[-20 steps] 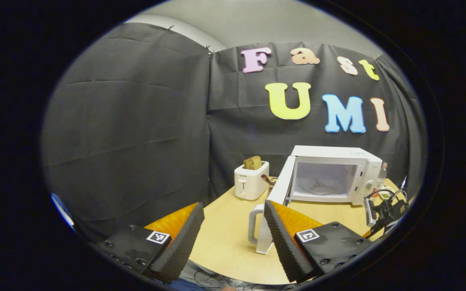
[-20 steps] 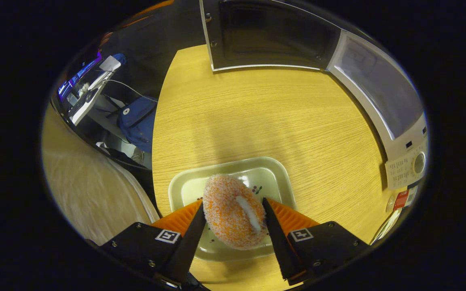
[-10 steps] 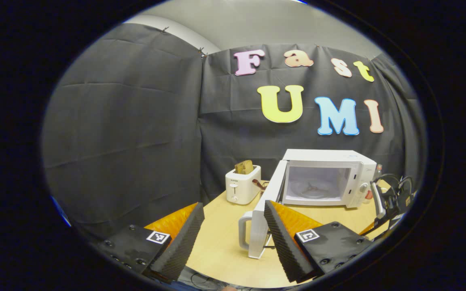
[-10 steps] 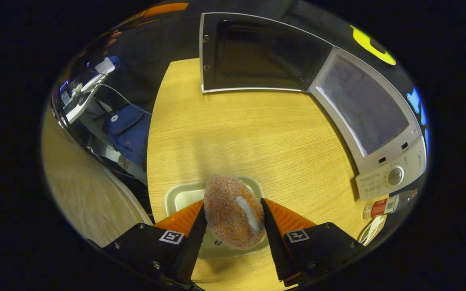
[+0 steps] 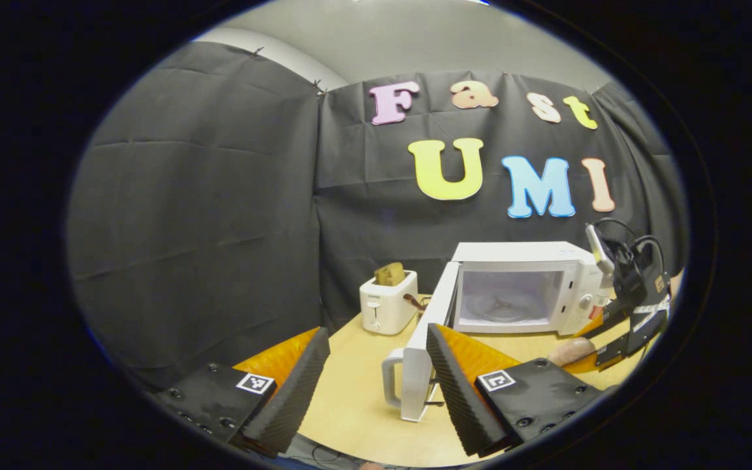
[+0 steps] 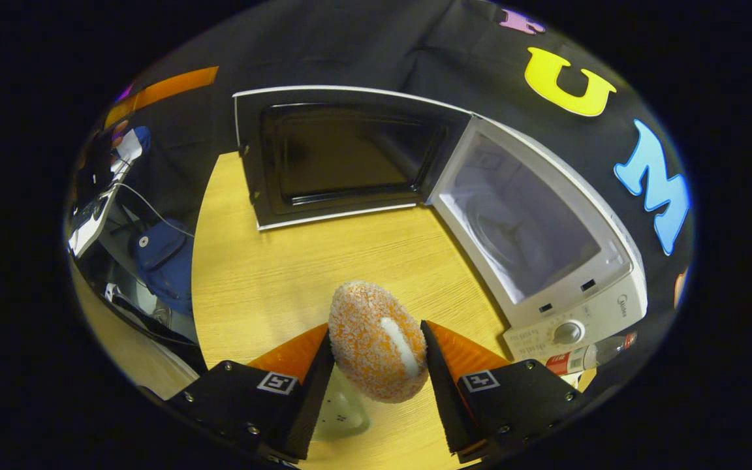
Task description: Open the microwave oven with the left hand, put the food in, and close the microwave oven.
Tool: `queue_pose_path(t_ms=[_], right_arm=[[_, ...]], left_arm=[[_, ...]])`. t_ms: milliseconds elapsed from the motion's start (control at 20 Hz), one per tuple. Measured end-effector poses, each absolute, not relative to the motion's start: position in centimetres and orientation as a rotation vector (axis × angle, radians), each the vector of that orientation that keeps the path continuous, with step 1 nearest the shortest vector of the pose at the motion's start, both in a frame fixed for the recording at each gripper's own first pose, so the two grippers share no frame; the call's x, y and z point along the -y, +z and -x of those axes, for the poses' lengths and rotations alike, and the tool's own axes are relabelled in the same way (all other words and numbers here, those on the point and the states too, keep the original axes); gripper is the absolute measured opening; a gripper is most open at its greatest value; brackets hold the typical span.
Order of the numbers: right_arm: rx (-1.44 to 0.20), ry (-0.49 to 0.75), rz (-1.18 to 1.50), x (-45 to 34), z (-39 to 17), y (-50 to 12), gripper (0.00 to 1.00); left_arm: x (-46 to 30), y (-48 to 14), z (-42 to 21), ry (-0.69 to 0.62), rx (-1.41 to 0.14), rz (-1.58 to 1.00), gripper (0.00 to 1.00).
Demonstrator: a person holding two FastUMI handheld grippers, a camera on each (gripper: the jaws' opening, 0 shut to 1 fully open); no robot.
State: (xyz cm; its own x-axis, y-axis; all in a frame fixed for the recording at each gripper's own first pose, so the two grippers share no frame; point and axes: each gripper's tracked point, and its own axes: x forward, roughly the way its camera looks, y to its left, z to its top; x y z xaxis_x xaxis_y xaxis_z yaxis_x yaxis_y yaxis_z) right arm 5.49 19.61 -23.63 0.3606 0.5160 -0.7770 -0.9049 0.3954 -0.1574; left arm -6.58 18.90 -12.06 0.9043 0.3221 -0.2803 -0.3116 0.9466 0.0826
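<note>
The white microwave (image 5: 523,287) (image 6: 546,241) stands on the round wooden table with its door (image 5: 425,333) (image 6: 343,156) swung wide open and its white cavity bare. My right gripper (image 6: 376,352) is shut on an orange crumbed bun (image 6: 376,339), held in the air above the table in front of the cavity. In the left gripper view that gripper (image 5: 624,294) appears at the far right with the bun (image 5: 572,351) below it. My left gripper (image 5: 376,372) is open and holds nothing, set back from the door's handle (image 5: 391,375).
A white toaster (image 5: 387,303) with toast in it stands left of the microwave. A pale dish (image 6: 343,411) lies on the table (image 6: 265,287) under my right gripper. A small bottle (image 6: 588,356) lies by the microwave's control panel. A blue bag (image 6: 160,254) sits on the floor past the table's edge.
My right gripper has lifted the bun off the dish and swung up toward the microwave's opening. The left gripper has drifted slightly back and to the left, still open.
</note>
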Motion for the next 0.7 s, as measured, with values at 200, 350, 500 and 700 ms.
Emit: queue_pose_path(t_ms=[200,350,500,700], right_arm=[[-0.596,0.941,0.640,-21.4,-9.6,-21.4,0.76],[-0.537,0.898,0.632,-22.8,-12.5,-19.9,0.76],[-0.488,0.859,0.631,-23.9,-15.4,-18.6,0.76],[-0.466,0.808,0.606,-24.9,-18.4,-18.5,0.76]], left_arm=[[-19.6,-11.9,6.7,0.345,-0.297,-0.032,0.98],[-20.3,-12.1,7.1,0.365,-0.301,-0.031,0.97],[-20.9,-11.7,7.5,0.385,-0.294,-0.035,0.98],[-21.8,-11.5,8.1,0.424,-0.290,-0.039,0.97]])
